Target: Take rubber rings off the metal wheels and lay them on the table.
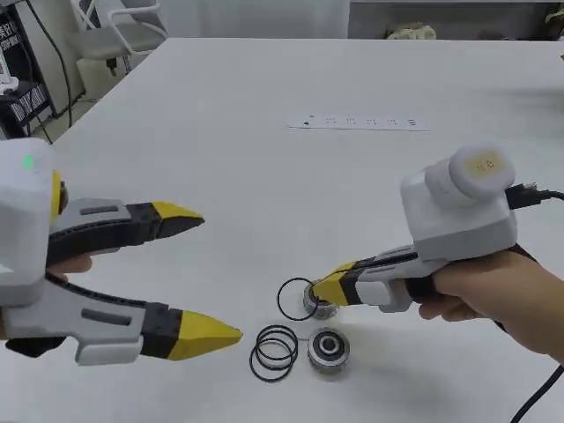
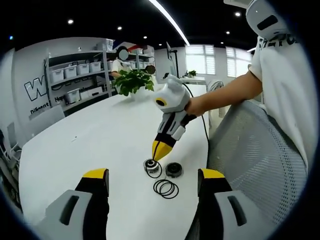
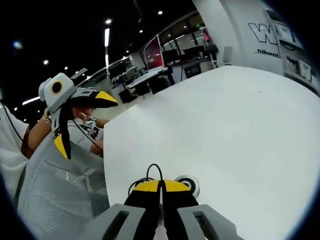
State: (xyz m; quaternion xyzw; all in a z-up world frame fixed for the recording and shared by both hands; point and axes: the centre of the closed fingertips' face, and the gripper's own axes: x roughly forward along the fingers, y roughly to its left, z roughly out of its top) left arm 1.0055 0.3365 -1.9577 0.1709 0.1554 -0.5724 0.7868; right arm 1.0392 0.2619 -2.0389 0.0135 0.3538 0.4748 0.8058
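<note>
Two small metal wheels lie near the table's front edge. My right gripper [image 1: 322, 289] is shut, its yellow tips pinching a thin black rubber ring [image 1: 293, 300] that loops out beside the first wheel [image 1: 319, 306]. From the right gripper view, the ring [image 3: 150, 175] curls up from the closed tips [image 3: 161, 186], with the second wheel [image 3: 190, 184] just to their right. That second wheel [image 1: 329, 346] lies nearer me. Loose rings [image 1: 274, 352] lie flat to its left. My left gripper [image 1: 198, 273] hangs open to the left, apart from everything. The left gripper view has the first wheel [image 2: 150, 165], the loose rings [image 2: 166, 188] and the right gripper [image 2: 159, 151].
A white power strip [image 1: 357, 122] lies farther back on the white table [image 1: 220, 132]. Chairs [image 1: 119, 31] stand past the far left corner. A black cable [image 1: 539, 397] trails from the right gripper. A mesh chair [image 2: 250, 150] sits at the table's near side.
</note>
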